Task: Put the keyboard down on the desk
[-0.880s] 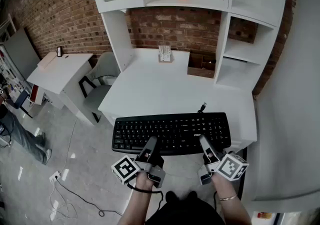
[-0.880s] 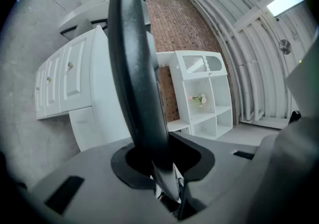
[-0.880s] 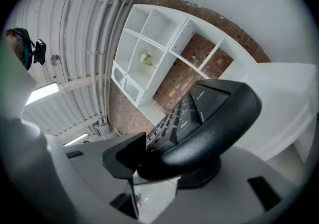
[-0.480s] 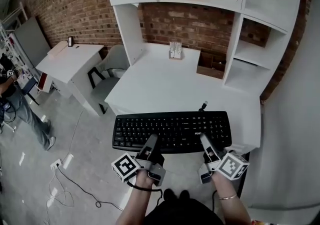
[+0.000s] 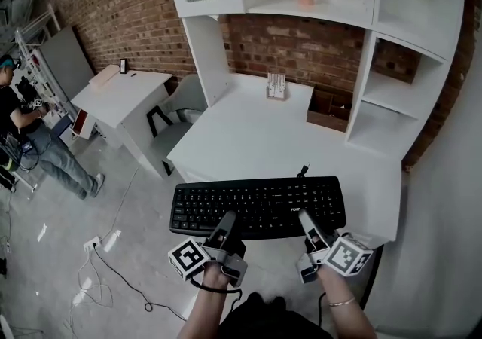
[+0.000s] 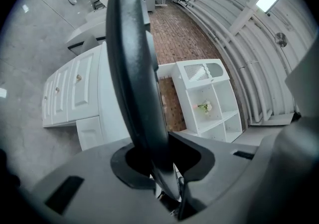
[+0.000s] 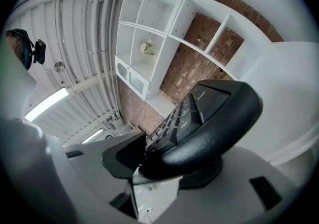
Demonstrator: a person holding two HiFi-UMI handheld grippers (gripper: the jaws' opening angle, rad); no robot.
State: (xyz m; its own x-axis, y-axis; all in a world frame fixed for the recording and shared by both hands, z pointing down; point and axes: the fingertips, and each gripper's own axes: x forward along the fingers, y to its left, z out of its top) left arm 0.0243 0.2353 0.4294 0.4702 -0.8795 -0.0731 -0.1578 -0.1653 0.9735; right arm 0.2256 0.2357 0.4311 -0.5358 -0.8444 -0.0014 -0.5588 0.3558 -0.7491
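We hold the keyboard (image 5: pixel 256 206) at the desk's (image 5: pixel 256 138) front edge, its far side over the desktop and its near side past the edge. Our left gripper (image 5: pixel 226 221) and right gripper (image 5: pixel 306 220) both clamp its near rim.

The left gripper (image 5: pixel 227 218) points level and away from the person. Its jaws are clamped on the near edge of the keyboard (image 5: pixel 256 206), a little left of the middle. The right gripper (image 5: pixel 305 218) is level too, its jaws pressed on the same edge near the keyboard's right end. The left cube (image 5: pixel 188 258) and right cube (image 5: pixel 348 255) sit behind the jaws, each on the outer side. The bare left forearm (image 5: pixel 205 309) and right forearm (image 5: pixel 350 319) reach toward the keyboard from below it, with a thin bracelet (image 5: pixel 340 300) on the right wrist.
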